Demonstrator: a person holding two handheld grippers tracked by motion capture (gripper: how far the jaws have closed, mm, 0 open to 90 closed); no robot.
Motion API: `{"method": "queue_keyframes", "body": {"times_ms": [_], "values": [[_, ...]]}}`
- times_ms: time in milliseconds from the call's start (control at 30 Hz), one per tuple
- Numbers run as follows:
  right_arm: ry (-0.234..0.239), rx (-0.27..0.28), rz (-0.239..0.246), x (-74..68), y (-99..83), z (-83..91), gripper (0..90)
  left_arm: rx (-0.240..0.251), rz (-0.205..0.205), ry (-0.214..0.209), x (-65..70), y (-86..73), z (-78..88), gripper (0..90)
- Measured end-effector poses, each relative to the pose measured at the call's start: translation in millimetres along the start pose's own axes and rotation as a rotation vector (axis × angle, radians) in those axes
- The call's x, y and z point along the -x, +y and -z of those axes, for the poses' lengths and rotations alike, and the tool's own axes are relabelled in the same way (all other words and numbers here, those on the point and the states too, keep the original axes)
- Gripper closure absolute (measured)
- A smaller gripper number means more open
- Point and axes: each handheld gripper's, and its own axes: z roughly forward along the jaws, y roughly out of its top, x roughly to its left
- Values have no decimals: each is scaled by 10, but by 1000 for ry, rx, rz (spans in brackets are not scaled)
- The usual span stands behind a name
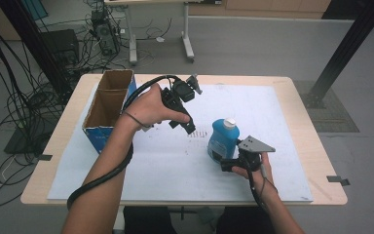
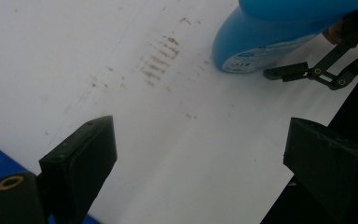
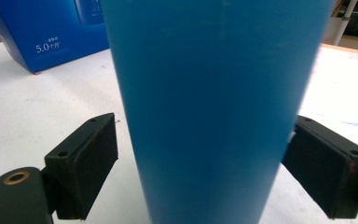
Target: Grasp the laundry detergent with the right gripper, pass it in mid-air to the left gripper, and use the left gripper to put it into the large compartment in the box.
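Observation:
A blue bottle (image 1: 222,137) with a white cap stands upright on the white sheet (image 1: 165,165), right of centre. My right gripper (image 1: 222,160) comes in level from the near side, its jaws either side of the bottle's lower body. In the right gripper view the bottle (image 3: 214,93) stands between the pads. The right pad (image 3: 321,163) is at its wall and the left pad (image 3: 91,163) stands a sliver off it. My left gripper (image 1: 186,123) hangs above the sheet left of the bottle, tilted down, open (image 2: 200,126) with nothing between its jaws.
An open cardboard box (image 1: 106,105) with blue sides (image 3: 46,32) stands at the table's left side. The wooden table rim (image 1: 316,146) frames the sheet. Brown smudges (image 2: 158,60) mark the sheet near the bottle (image 2: 256,42). Cables and black posts stand on the floor beyond.

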Motion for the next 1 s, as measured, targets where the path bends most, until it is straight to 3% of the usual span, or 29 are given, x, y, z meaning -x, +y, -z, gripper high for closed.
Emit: {"method": "queue_keyframes", "body": {"times_ms": [333,1000], "values": [[-24,23,-7,-9,0,-57,127,5,-4,-3,2,10,17,98],[-28,34,-17,-4,0,-41,128,-3,-10,-2,24,36,-7,98]]}}
